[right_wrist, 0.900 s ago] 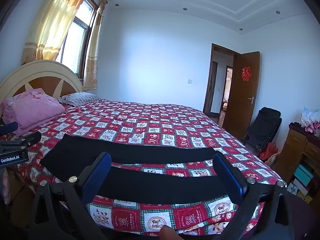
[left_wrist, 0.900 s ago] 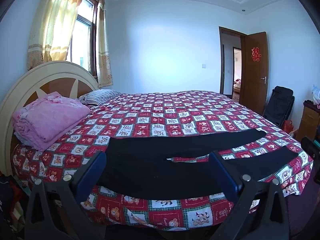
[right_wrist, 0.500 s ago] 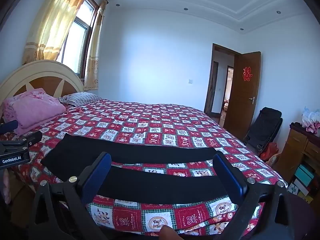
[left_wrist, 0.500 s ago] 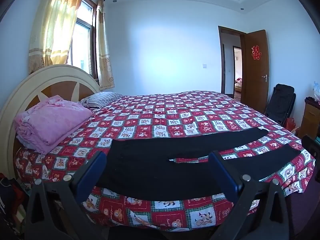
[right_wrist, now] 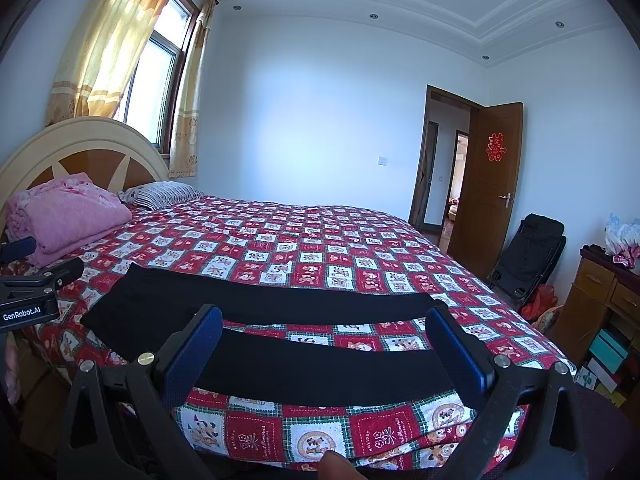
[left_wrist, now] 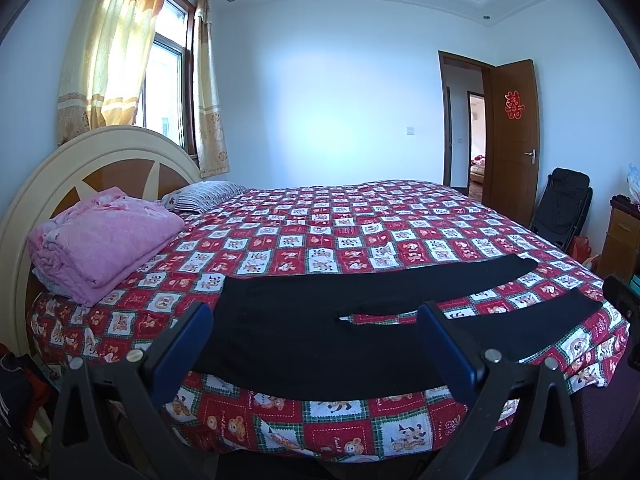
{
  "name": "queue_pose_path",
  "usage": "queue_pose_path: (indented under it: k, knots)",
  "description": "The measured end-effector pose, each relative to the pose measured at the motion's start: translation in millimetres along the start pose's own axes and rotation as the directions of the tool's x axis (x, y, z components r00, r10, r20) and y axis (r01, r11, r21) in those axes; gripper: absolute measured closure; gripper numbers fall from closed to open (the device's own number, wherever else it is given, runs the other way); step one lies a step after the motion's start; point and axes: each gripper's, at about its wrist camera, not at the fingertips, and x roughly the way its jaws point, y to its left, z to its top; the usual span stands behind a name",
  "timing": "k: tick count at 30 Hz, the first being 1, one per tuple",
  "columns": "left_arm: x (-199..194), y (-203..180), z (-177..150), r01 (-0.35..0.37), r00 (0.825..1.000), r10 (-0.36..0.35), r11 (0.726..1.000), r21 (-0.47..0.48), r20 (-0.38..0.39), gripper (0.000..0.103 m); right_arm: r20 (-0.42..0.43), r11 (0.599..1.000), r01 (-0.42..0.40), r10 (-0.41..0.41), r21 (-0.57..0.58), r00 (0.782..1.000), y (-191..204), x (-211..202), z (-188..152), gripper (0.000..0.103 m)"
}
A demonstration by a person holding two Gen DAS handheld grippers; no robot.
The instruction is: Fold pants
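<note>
Your left gripper (left_wrist: 312,330) and right gripper (right_wrist: 324,340) both hung wide apart, holding nothing, short of the bed's near edge. Just beyond them the black pants (left_wrist: 320,320) lay flat on the checked bedspread (left_wrist: 360,236), waist toward the headboard (left_wrist: 100,160), legs apart. No fold was made yet; by my reading, everything remained. Farther off sat a pink blanket (left_wrist: 104,236). The nearer leg's hem was hard to make out.

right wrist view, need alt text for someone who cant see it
Black pants lie flat, legs spread apart, near the front edge of a bed with a red checked cover. The open right tongs hover before them, holding nothing; a pink blanket sits by the headboard.
</note>
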Motion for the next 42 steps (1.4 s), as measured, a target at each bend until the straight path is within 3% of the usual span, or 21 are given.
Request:
queue_pose_path:
  k: [42]
  knots:
    - [3.1, 6.8, -3.5, 0.000, 1.000, 0.000, 1.000, -0.011, -0.006, 0.000, -0.005, 1.000, 0.001, -0.001, -0.007, 1.000, 1.1, 0.1, -2.5, 0.001]
